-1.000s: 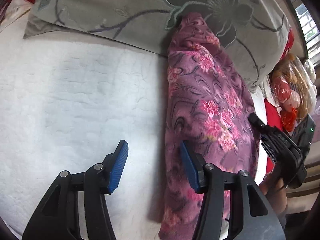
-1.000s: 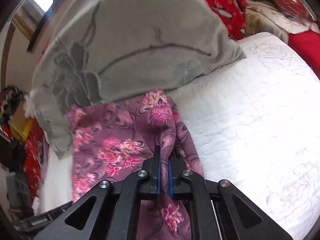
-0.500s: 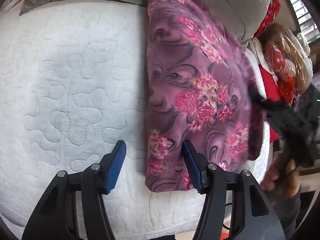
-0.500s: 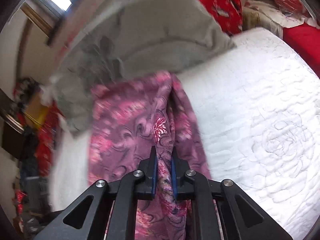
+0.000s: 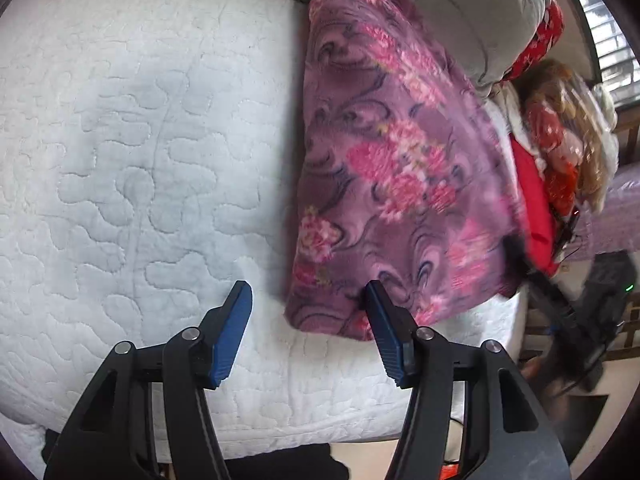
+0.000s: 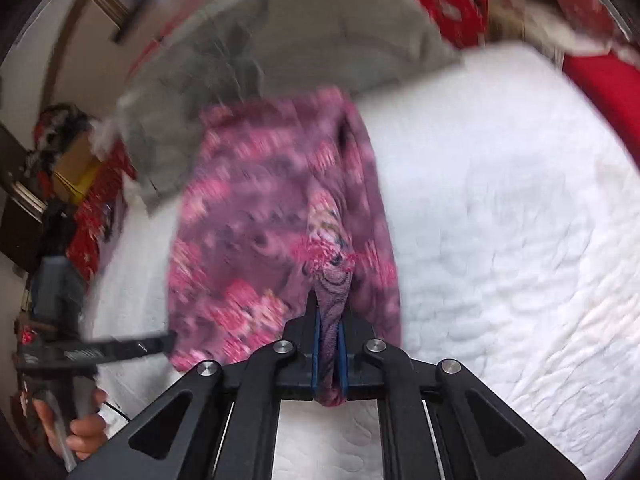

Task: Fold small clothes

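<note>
Risks dragging the floral fleece garment (image 6: 256,240) off the bed (image 6: 500,240): right claw (image 6: 329,344) clamped on its hem, left claw (image 5: 308,320) wide, empty beside it.

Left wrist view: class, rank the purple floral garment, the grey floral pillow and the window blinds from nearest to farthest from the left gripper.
1. Purple floral garment: just ahead, its near edge between the open fingers of the left gripper.
2. Grey floral pillow: behind the garment, at the top.
3. Window blinds: far upper right, beyond the bed.
</note>
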A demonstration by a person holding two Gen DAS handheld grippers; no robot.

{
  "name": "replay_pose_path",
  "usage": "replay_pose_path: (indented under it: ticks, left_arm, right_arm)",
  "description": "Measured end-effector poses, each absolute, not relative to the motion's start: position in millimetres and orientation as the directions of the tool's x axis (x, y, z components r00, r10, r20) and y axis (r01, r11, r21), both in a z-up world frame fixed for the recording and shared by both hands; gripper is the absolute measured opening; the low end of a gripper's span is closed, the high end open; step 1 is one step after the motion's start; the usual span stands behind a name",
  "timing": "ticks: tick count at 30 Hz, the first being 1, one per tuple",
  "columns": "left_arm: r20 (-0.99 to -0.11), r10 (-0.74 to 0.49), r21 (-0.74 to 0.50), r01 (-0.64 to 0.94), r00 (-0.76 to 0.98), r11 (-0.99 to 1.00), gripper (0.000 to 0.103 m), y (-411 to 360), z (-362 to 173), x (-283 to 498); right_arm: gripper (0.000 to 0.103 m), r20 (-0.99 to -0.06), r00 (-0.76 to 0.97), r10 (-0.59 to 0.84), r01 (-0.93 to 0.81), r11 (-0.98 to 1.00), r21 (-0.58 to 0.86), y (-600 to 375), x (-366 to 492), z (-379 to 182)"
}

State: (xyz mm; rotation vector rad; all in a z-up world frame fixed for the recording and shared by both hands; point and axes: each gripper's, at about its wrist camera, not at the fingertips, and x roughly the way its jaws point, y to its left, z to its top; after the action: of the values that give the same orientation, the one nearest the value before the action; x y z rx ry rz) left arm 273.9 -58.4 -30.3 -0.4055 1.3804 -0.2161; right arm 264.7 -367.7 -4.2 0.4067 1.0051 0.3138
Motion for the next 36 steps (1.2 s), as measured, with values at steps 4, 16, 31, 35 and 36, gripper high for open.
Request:
replay_pose_path:
  ticks: [4, 16, 31, 35, 36]
  left_arm:
    - [-0.907, -0.390, -0.407, -0.100, 0.159, 0.908, 0.061, -57, -35, 277]
    - [-0.868, -0.363, -0.408, -0.068, 0.338, 0.911, 0.061, -73, 19, 360]
    - [-0.864, -0.360, -0.419, -0.107, 0.352, 0.902, 0.065, -50, 0, 419]
    - [-0.901, -0.298, -0.350, -0.120, 0.316, 0.929, 0.073, -54, -32, 428]
    - [-0.898, -0.290, -0.342, -0.110, 0.331, 0.933, 0.074, -55, -30, 427]
  right_arm:
    - [0.007, -0.810, 0.453, 0.372, 0.020, 0.904, 0.427, -377, 277, -28]
    - [0.019, -0.668, 0.659, 0.345, -0.066, 0.911, 0.406, -334, 325, 34]
    - [0.021, -0.707, 0.644, 0.293, 0.029, 0.914, 0.405, -330, 426, 13]
    - [0.020, -0.827, 0.522, 0.209, 0.100, 0.948, 0.303, -315, 448, -31]
    - [0.020, -0.826, 0.525, 0.205, 0.102, 0.948, 0.301, -315, 449, -37]
